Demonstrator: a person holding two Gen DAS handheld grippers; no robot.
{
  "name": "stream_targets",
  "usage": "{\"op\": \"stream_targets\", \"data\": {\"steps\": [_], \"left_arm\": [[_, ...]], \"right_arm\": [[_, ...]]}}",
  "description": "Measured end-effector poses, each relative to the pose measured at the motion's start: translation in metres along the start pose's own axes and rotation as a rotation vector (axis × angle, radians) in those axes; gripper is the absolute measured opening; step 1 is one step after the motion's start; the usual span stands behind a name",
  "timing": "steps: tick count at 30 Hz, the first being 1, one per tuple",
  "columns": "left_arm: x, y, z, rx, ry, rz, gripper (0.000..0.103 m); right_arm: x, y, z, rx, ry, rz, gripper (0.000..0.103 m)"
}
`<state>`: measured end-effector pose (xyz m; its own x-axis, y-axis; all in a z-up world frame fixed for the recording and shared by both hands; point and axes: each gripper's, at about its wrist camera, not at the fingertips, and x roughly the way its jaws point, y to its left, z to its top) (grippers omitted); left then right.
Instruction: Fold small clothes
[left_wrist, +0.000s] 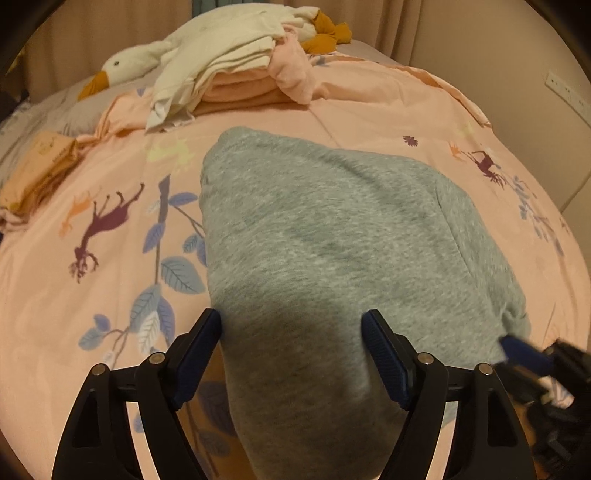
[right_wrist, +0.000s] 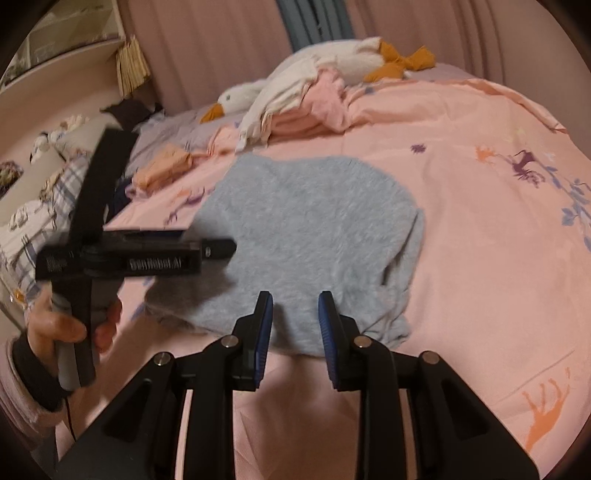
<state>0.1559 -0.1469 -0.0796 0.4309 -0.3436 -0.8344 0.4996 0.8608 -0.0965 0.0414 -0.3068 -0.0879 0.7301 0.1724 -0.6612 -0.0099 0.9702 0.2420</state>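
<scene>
A grey fleece garment (left_wrist: 332, 229) lies flat on the pink printed duvet (left_wrist: 110, 295), folded into a rounded block. My left gripper (left_wrist: 291, 325) hangs just over its near left part, jaws wide open with nothing pressed between the pads. In the right wrist view a hand (right_wrist: 55, 325) holds that tool above the grey garment's (right_wrist: 306, 229) left edge. My right gripper (right_wrist: 295, 306) is at the garment's near edge. Its jaws stand a narrow gap apart, with cloth showing behind the gap and none pinched. Its blue fingertip (left_wrist: 524, 350) shows by the garment's near right corner.
A stack of folded cream and pink clothes (left_wrist: 236, 74) sits at the far side of the bed with a goose plush (left_wrist: 122, 66) behind it. A small folded orange piece (left_wrist: 37, 166) lies at the left. A shelf (right_wrist: 55, 55) and curtains stand beyond the bed.
</scene>
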Motion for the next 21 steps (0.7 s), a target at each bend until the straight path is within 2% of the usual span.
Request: {"op": "stream_targets", "data": {"steps": [3, 9, 15, 21], "left_arm": [[0.003, 0.001, -0.002, -0.003, 0.006, -0.003, 0.080], [-0.006, 0.006, -0.009, -0.062, 0.017, -0.041, 0.080], [-0.022, -0.004, -0.024, -0.021, 0.011, -0.030, 0.080], [-0.020, -0.003, -0.030, -0.022, 0.023, -0.037, 0.080]], "right_arm": [[0.016, 0.000, -0.006, 0.002, 0.069, -0.008, 0.025], [0.012, -0.012, -0.003, 0.081, 0.071, 0.065, 0.023], [-0.017, -0.016, 0.015, 0.110, -0.051, 0.108, 0.027], [0.002, -0.021, 0.058, 0.125, -0.070, 0.090, 0.027]]}}
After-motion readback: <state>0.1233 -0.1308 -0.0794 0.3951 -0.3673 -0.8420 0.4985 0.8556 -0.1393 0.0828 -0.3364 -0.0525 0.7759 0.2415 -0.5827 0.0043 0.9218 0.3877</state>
